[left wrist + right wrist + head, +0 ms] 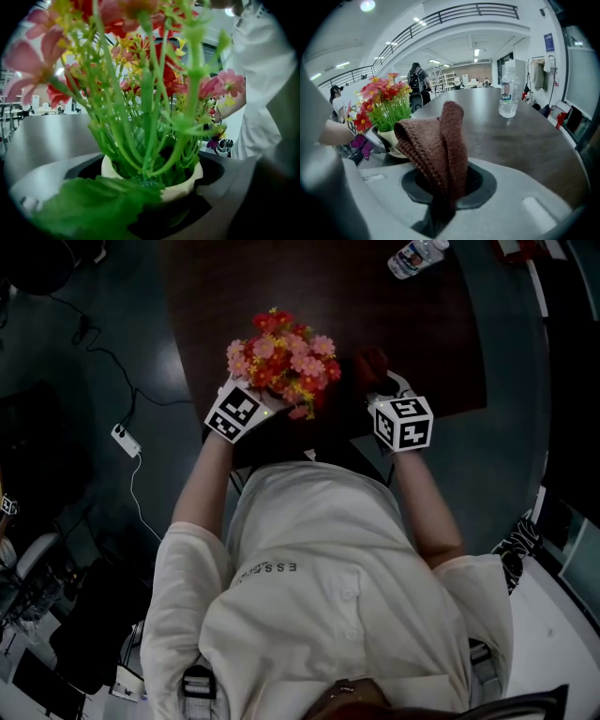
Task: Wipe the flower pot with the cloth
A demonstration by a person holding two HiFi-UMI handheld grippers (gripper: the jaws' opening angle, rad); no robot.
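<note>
On the floor at the far left lay a white power strip (pixel 125 440) with its cord trailing off. The left tool (pixel 262 401) reached in over the near edge of the dark worktop (pixel 375 306), its marker cube facing up. Its jaws stood wide and were clasped round the cream flower pot (pixel 180 187), which sat in the hollow between them. A broad green leaf (pixel 93 206) drooped over the pot's rim toward the camera, and green stems rose straight up from the soil. From the head view the pot itself was hidden under its bunch of red, pink and yellow flowers (pixel 281 357), close in front of the person's chest.

Just right of the flowers, the right tool (pixel 384 388) pointed down toward the worktop. Its jaws were clenched on the brown knitted cloth (pixel 440 145), and a folded loop of it stood up above them. The cloth was beside the pot (pixel 391 143) but apart from it, not touching.

Further right and well back on the worktop stood a clear water bottle (pixel 507 93), upright in the right gripper view, near the far right corner (pixel 417 256).
</note>
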